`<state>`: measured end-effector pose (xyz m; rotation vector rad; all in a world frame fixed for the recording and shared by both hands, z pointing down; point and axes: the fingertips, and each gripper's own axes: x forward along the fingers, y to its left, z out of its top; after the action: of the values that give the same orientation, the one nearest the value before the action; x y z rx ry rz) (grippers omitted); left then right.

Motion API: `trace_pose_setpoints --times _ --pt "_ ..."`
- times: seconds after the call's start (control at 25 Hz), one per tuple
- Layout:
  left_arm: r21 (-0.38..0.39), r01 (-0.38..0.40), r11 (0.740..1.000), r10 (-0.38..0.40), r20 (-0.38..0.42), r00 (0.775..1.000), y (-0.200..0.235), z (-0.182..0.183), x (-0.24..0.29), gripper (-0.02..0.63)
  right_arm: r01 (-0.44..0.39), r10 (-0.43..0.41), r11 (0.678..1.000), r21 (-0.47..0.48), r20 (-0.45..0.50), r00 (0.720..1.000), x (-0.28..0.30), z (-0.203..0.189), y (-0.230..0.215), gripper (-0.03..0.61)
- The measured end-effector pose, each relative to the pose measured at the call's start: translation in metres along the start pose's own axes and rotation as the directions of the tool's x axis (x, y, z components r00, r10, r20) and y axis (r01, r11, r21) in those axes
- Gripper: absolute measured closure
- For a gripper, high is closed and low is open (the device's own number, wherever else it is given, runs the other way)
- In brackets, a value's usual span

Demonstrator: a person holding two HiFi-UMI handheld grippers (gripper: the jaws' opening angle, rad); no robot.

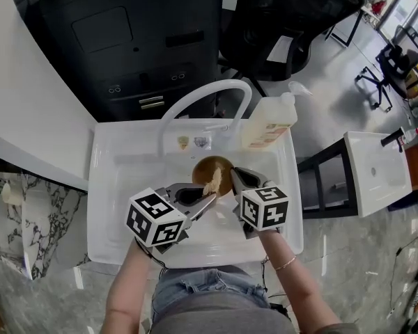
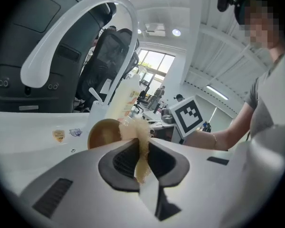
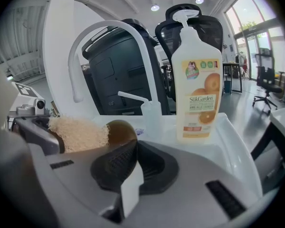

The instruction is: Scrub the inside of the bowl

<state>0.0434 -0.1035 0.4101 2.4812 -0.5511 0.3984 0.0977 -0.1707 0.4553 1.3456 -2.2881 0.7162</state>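
Note:
A brown bowl (image 1: 210,167) sits tilted in the middle of the white sink (image 1: 122,186). My left gripper (image 1: 210,192) is shut on a tan fibrous scrub pad (image 1: 213,181), which rests against the bowl's inside. In the left gripper view the scrub pad (image 2: 140,144) stands pinched between the jaws of the left gripper (image 2: 141,151), with the bowl (image 2: 103,133) just beyond. My right gripper (image 1: 235,177) is shut on the bowl's right rim. In the right gripper view the bowl (image 3: 119,131) runs into the closed jaws of the right gripper (image 3: 133,152), and the scrub pad (image 3: 78,133) shows at left.
A white arched faucet (image 1: 203,97) rises behind the bowl. An orange-labelled soap bottle (image 1: 268,122) stands on the sink's back right corner, with a small clear squeeze bottle (image 3: 152,114) beside it. Black cabinet and office chair stand behind the sink.

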Motion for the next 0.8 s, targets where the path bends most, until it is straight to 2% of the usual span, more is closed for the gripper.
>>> trace_pose_setpoints --times 0.16,0.24,0.4,0.56,0.8 --pt "-0.014 0.050 0.999 -0.050 -0.025 0.998 -0.006 0.003 0.002 0.568 -0.010 0.010 0.999 -0.031 0.005 1.000 -0.001 0.002 0.010 0.560" --pt "-0.013 0.036 0.999 -0.036 -0.046 0.998 -0.002 0.002 0.005 0.568 -0.018 0.018 0.999 -0.050 0.008 1.000 -0.002 0.002 0.016 0.560" --pt "-0.043 -0.052 0.998 0.048 -0.105 0.993 0.016 -0.004 0.011 0.568 -0.031 0.032 0.995 -0.091 0.010 0.999 -0.005 0.001 0.027 0.560" --pt "-0.057 -0.150 0.987 0.140 -0.160 0.977 0.029 -0.012 0.012 0.568 -0.029 0.031 0.994 -0.108 0.015 0.999 -0.009 0.000 0.032 0.560" --pt "-0.071 -0.259 0.963 0.243 -0.179 0.953 0.044 -0.019 0.008 0.568 -0.001 0.002 0.995 -0.103 0.009 1.000 -0.010 -0.007 0.027 0.560"
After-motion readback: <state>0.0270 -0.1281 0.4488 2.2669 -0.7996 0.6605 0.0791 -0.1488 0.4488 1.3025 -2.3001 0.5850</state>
